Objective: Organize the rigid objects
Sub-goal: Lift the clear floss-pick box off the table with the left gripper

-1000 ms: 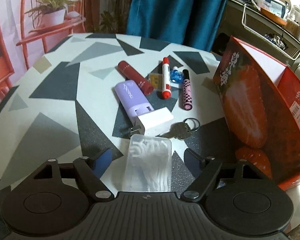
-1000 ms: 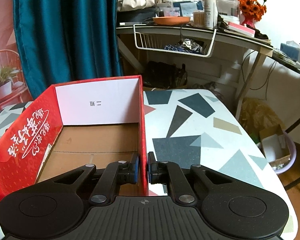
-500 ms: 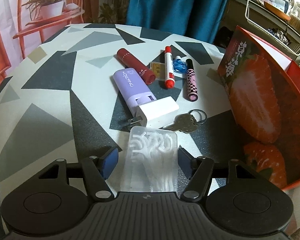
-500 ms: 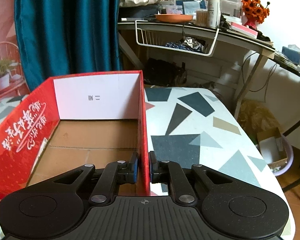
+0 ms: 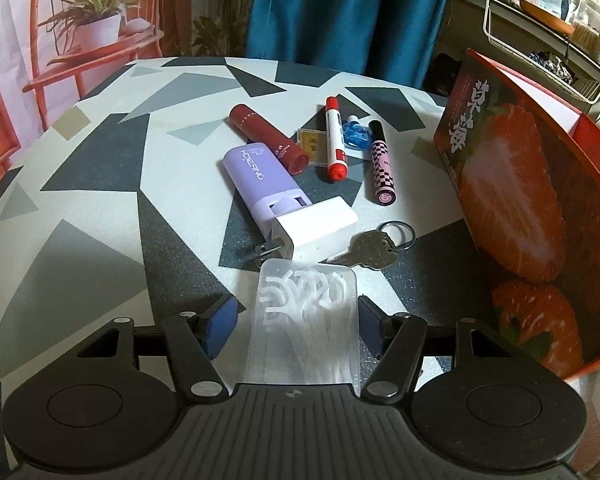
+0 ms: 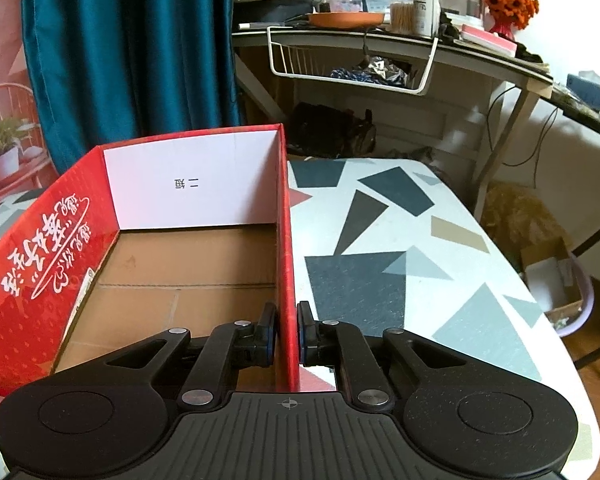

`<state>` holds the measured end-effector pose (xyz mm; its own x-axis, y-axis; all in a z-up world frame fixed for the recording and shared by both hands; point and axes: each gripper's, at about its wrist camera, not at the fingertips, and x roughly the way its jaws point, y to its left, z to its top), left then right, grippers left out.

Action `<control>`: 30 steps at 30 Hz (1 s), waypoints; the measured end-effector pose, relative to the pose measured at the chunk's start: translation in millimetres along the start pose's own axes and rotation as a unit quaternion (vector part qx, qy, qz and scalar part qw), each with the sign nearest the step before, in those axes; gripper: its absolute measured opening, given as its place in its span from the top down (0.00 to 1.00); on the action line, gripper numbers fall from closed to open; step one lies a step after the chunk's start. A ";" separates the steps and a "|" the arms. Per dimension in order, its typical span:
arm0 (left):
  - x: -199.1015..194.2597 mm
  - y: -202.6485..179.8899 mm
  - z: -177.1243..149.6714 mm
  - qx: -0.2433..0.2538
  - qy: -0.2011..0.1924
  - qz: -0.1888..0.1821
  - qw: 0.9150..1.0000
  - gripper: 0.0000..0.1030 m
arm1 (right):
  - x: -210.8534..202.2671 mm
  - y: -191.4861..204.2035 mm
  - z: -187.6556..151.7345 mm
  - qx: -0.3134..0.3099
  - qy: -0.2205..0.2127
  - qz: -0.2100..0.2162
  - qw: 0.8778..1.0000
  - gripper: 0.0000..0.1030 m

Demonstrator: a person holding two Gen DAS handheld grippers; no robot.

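Left gripper (image 5: 298, 322): jaws set wide, one blue pad on either side of a clear floss-pick case (image 5: 306, 320); a narrow gap is seen at the left pad, while contact at the right pad cannot be told from this angle. The case lies flat on the patterned table (image 5: 100, 216), white picks visible inside.

Positions below are given relative to the floss-pick case.

- White charger plug (image 5: 312, 229): just beyond the case's far end, prongs pointing left.
- Key on a ring (image 5: 374, 246): just beyond the case's far right corner, beside the plug.
- Lilac case (image 5: 260, 178): farther off, touching the plug's far side.
- Dark red tube (image 5: 268, 139): beyond the lilac case, laid diagonally against it.
- Red-capped marker (image 5: 335, 144): farther, right of the tube.
- Small yellow card (image 5: 312, 142): between tube and marker.
- Blue clip-like item (image 5: 357, 134): right of the marker; its kind is not clear.
- Pink checked pen (image 5: 381, 162): right of the marker.
- Red strawberry box (image 5: 520, 200): to the right, standing on the table.

Right gripper (image 6: 287, 334): jaws drawn narrow, clamped on the right side wall of the red strawberry box (image 6: 286, 240); bare cardboard floor is seen inside.
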<state>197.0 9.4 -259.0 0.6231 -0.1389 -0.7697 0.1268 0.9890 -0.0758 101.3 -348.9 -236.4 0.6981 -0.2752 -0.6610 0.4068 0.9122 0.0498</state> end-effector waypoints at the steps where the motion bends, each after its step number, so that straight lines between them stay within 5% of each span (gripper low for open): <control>1: -0.6 0.4 -0.7 0.000 -0.002 -0.002 1.000 0.40 | -0.1 0.3 -0.1 -0.001 0.000 0.000 1.000 0.91; 30: -6.0 5.4 16.8 0.016 -0.025 -0.013 0.999 0.44 | -2.1 3.5 -1.7 -0.001 -0.008 0.000 1.000 0.91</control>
<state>207.0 14.7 -244.2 0.6568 -0.1674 -0.7353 0.1679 0.9830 -0.0738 100.3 -344.5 -236.1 0.7080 -0.2794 -0.6486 0.4051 0.9129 0.0490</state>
